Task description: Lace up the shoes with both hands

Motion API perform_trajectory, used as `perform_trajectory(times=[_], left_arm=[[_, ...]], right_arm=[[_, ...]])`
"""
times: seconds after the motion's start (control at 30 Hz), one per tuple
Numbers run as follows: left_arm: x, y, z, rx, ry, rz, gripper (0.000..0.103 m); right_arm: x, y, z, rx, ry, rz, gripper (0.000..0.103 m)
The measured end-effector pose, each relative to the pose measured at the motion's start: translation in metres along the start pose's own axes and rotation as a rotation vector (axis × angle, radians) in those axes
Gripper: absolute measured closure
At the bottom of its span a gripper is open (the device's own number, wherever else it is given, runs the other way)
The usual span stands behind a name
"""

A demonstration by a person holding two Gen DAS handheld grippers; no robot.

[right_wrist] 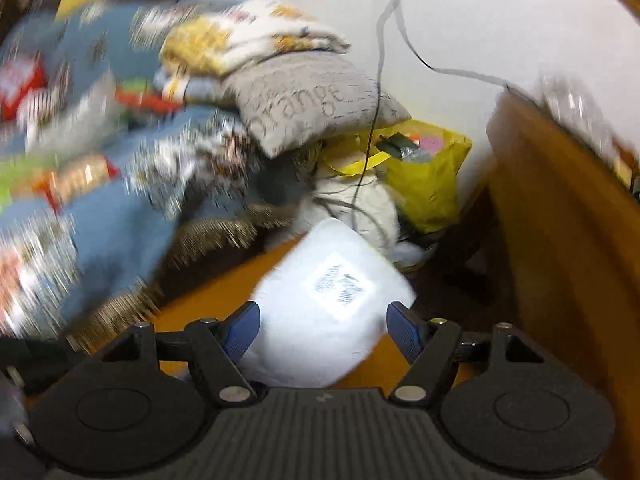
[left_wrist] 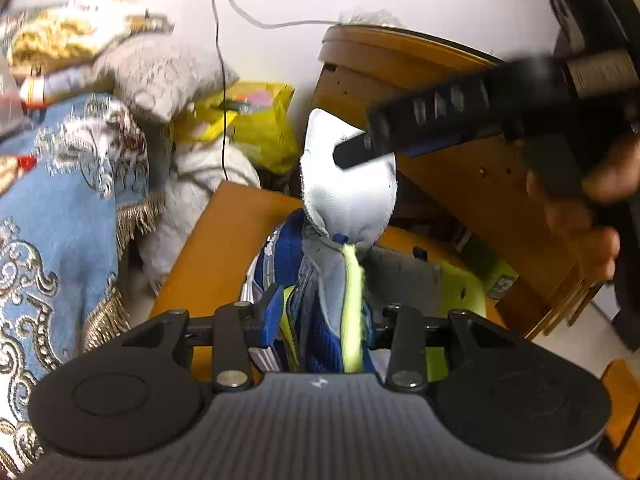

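A blue and grey shoe (left_wrist: 320, 280) with a neon-yellow strip stands on an orange wooden table (left_wrist: 224, 248). Its upper fills the gap of my left gripper (left_wrist: 324, 320), whose jaws are shut on it; the right pad is hidden behind the shoe. The white tongue (left_wrist: 352, 196) sticks up. From the upper right a person's hand (left_wrist: 576, 204) brings my right gripper over it, one black finger (left_wrist: 356, 150) crossing the tongue. In the blurred right wrist view the tongue (right_wrist: 320, 320) with its label lies between the pads of my open right gripper (right_wrist: 324, 332). No lace shows.
A blue and gold fringed cloth (left_wrist: 60, 200) covers the left. A grey cushion (left_wrist: 160, 76) and a yellow bag (left_wrist: 264, 124) sit behind the table. Wooden furniture (left_wrist: 460, 184) stands at the right. Two cables (left_wrist: 219, 80) hang down the white wall.
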State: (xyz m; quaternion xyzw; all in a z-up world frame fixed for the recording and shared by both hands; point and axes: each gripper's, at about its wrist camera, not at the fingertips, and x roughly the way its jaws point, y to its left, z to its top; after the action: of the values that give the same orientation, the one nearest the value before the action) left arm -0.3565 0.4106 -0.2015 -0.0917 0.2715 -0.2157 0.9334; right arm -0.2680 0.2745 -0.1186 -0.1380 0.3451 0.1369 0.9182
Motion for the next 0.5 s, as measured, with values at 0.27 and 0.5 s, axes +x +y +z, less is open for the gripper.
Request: perform_trajectory(times=[0.27,0.5], left_arm=[[-0.021,0.01,-0.01,-0.145,-0.074,-0.028,0.063],[-0.029,-0.001,-0.01,-0.108,-0.117,-0.009,0.063]], right_arm=[[-0.042,-0.037,0.019,0.064,-0.175,0.013,0.03],[-0.095,-0.055,0.056,0.054,-0.241,-0.021,0.03]])
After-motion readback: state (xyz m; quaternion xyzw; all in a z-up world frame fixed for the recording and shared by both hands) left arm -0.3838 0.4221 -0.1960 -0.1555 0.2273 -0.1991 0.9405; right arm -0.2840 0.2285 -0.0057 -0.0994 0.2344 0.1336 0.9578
